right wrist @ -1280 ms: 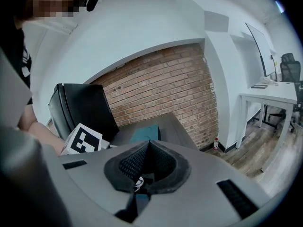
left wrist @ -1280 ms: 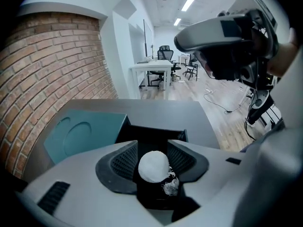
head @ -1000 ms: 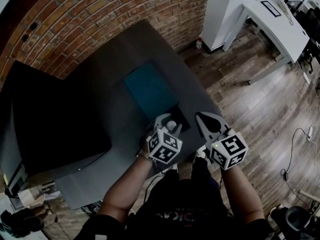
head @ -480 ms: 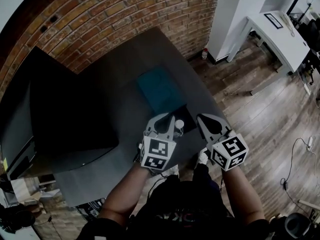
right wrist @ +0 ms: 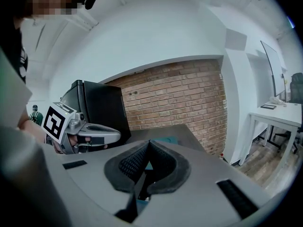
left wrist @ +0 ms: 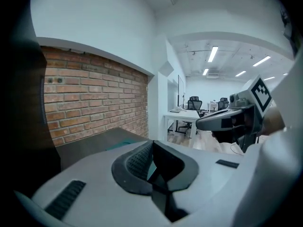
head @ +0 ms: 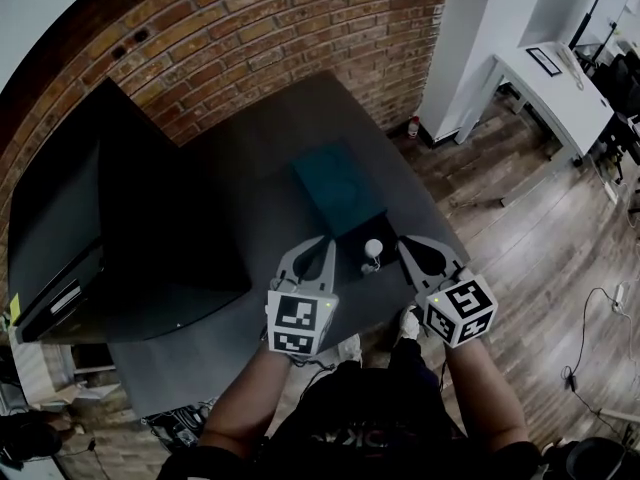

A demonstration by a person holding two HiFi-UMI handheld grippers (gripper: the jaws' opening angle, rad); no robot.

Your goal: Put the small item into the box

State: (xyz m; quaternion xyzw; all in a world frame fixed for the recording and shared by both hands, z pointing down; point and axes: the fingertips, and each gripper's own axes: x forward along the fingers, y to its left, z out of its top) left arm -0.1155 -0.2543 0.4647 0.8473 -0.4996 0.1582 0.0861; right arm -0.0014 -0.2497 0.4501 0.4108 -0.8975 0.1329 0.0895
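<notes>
The small item (head: 372,249) was white, with a round knob on top of a narrower stem and a small foot. It stood upright on a black square patch (head: 350,238) near the front edge of the dark grey surface (head: 240,188). Whether that patch was part of the teal box (head: 338,190) just behind it could not be told. The item lay between the two tools and touched neither.

The left tool (head: 322,241) hung to the item's left. Its jaws had just been closing and met pad to pad, clenched on nothing. The right tool (head: 404,240) hung to the item's right, its jaws likewise pressed together and empty.

Only the head view showed the item, the box's flat teal top and both tools at once. It also took in the big black cabinet (head: 120,238) on the left, the brick wall (head: 250,38), the wooden floor (head: 540,228) and a white desk (head: 555,78).

The left gripper view looked level across the surface. It caught the right tool from the side and a lit office behind with chairs (left wrist: 194,100) and ceiling lights (left wrist: 213,54). The right gripper view faced the brick wall and the cabinet's front, with the left tool at its left edge and a sliver of teal below its own pads.
</notes>
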